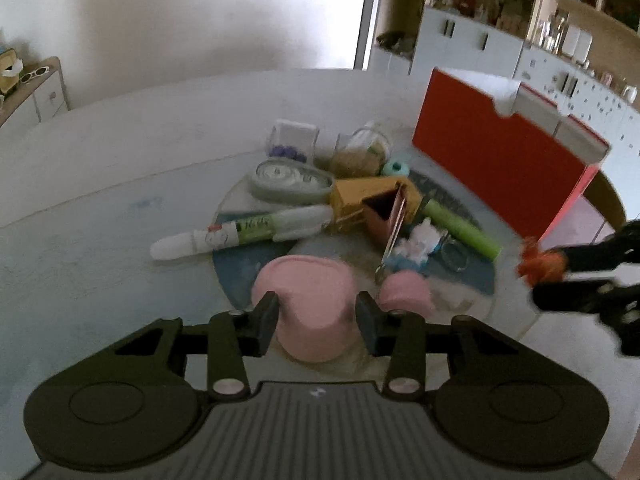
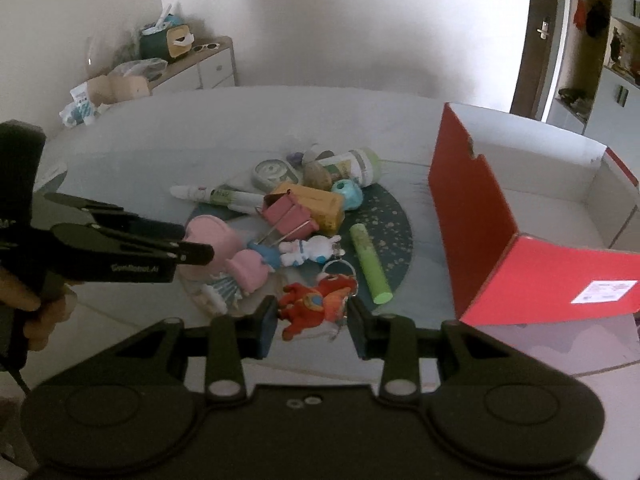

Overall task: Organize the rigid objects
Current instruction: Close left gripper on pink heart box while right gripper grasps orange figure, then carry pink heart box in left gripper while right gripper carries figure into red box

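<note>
- Your bench [image 2: 168, 128] is pale and carries everything; a round dark mat [image 2: 394, 226] in its middle holds the pile of small things.
- The red box [image 2: 472, 216] stands open at the right side of the bench, just beside the mat, its white inside facing up.
- Your left gripper [image 1: 316, 314] has its fingers spread on either side of the large pink piece [image 1: 310, 304] at the near edge of the mat; you cannot tell from the blur whether the fingers [image 1: 264, 320] touch it.
- Your right gripper [image 2: 312, 326] is also spread, with the red toy figure [image 2: 316, 304] lying between its fingers, its keyring [image 2: 338, 266] toward the pile.
- The yellow box [image 2: 316, 200] lies on its side in the middle of the pile, with the pink binder clip [image 2: 286, 214] leaning against it.
- The green marker [image 2: 370, 264] lies on the mat between the pile and the red box.
- The white and green tube [image 1: 240, 232] points left, its cap end off the mat.
- The tape dispenser [image 1: 290, 180] lies behind the tube, touching the yellow box.
- The white rabbit toy [image 2: 312, 250] sits just beyond the red toy figure.
- The small teal ball [image 2: 348, 194] rests against the far end of the yellow box.
</note>
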